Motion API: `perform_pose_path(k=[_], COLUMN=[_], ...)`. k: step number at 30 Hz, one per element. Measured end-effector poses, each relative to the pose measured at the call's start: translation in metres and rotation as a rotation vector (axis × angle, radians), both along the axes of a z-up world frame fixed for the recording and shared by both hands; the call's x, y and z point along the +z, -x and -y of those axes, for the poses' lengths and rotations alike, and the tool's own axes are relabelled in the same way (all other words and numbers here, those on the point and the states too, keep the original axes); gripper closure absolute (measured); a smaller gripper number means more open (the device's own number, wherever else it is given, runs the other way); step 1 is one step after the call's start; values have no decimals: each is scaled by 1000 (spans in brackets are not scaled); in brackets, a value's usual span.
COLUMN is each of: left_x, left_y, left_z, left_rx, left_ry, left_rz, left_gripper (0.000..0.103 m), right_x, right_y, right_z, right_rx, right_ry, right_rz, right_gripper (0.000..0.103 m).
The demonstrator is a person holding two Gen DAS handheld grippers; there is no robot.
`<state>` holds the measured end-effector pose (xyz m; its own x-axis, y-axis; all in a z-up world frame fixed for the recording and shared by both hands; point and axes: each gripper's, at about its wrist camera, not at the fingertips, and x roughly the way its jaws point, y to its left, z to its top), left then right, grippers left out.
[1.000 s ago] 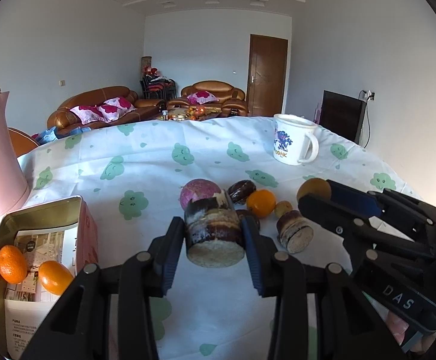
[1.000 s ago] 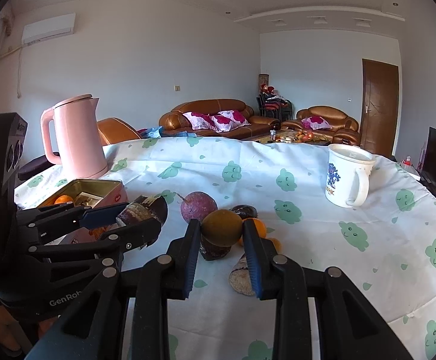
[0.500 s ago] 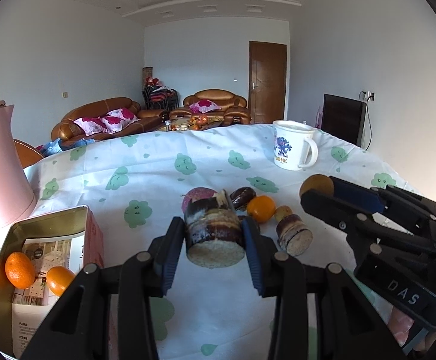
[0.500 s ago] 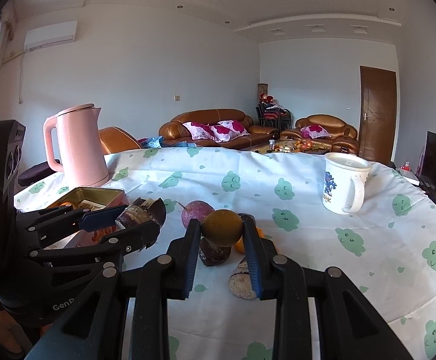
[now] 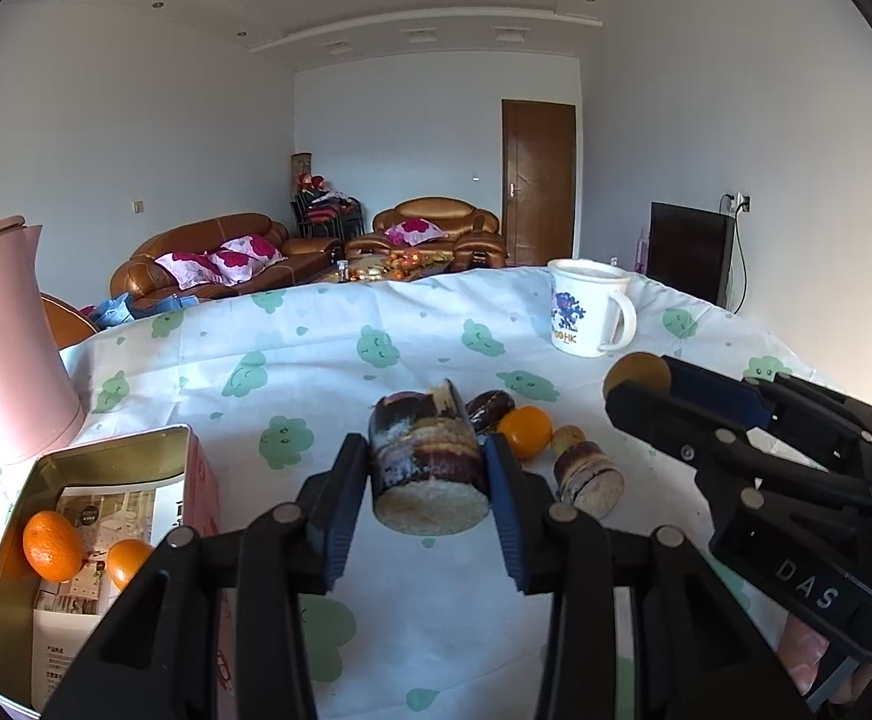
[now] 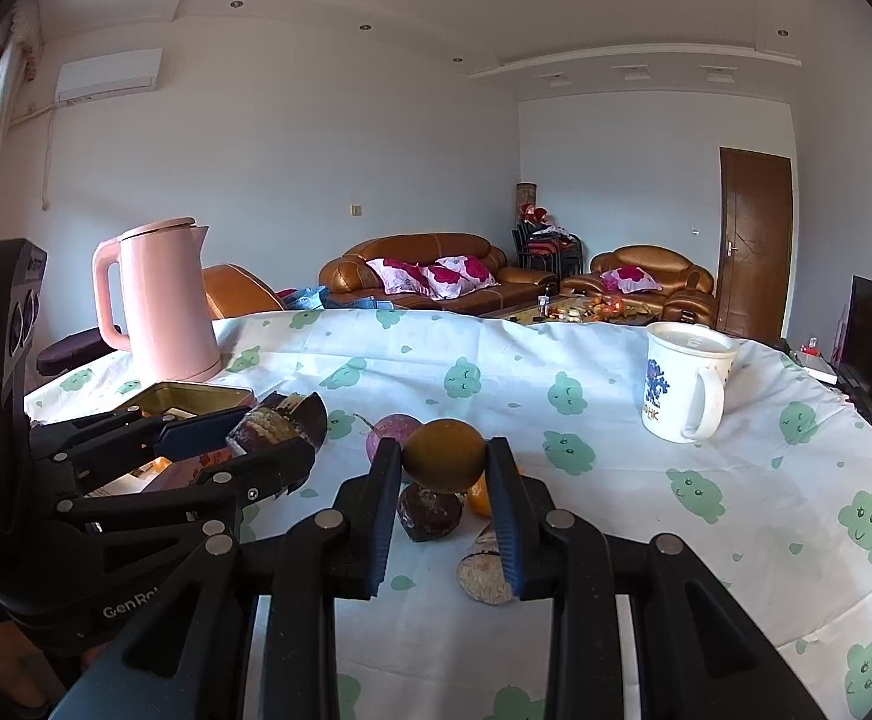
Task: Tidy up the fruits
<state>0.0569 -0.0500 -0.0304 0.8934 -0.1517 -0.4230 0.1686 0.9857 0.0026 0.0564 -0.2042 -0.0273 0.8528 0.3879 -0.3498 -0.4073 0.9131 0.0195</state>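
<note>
Gold-lined tin box [image 5: 177, 441], lid off, sitting at the left of the tabletop [image 5: 327, 372]: it is holding two oranges [image 5: 51, 545] lying side by side on a printed leaflet [image 5: 111, 510], with the pink kettle [image 5: 6, 342] standing just behind it. White mug [image 5: 586, 315] with a blue print, standing upright at the far right of the cloth; its contents cannot be made out. Left tongs [image 5: 429, 477] are clamping a dark purple cut cane piece [image 5: 426, 462], pale cut end facing the camera, and holding it above the cloth just right of the tin. Right tongs [image 6: 443, 459] are gripping a round brownish-yellow fruit [image 6: 443, 456] between their pads, clear of the tabletop. Loose items lying on the cloth between the two tongs: a second cut cane piece [image 5: 589, 474], an orange [image 5: 526, 431], a small tan fruit [image 5: 569, 437] just beside it, a dark brown fruit [image 5: 493, 405] and a purple round fruit [image 6: 390, 429] behind the group.
</note>
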Motion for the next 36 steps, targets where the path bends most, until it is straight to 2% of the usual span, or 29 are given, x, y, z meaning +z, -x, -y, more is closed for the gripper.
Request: perform_pose_path(k=[25, 36], left_x=[7, 7], left_y=[19, 19], left_z=[-2, -6], left_rx=[34, 41], left_ry=[-34, -39], left_rz=[109, 109], left_gripper=[62, 62], right_x=[7, 8], right_y=[20, 19], right_z=[4, 1], right_rx=[-1, -11], right_ry=[-23, -10], right_rz=[110, 111], right_gripper=[72, 72])
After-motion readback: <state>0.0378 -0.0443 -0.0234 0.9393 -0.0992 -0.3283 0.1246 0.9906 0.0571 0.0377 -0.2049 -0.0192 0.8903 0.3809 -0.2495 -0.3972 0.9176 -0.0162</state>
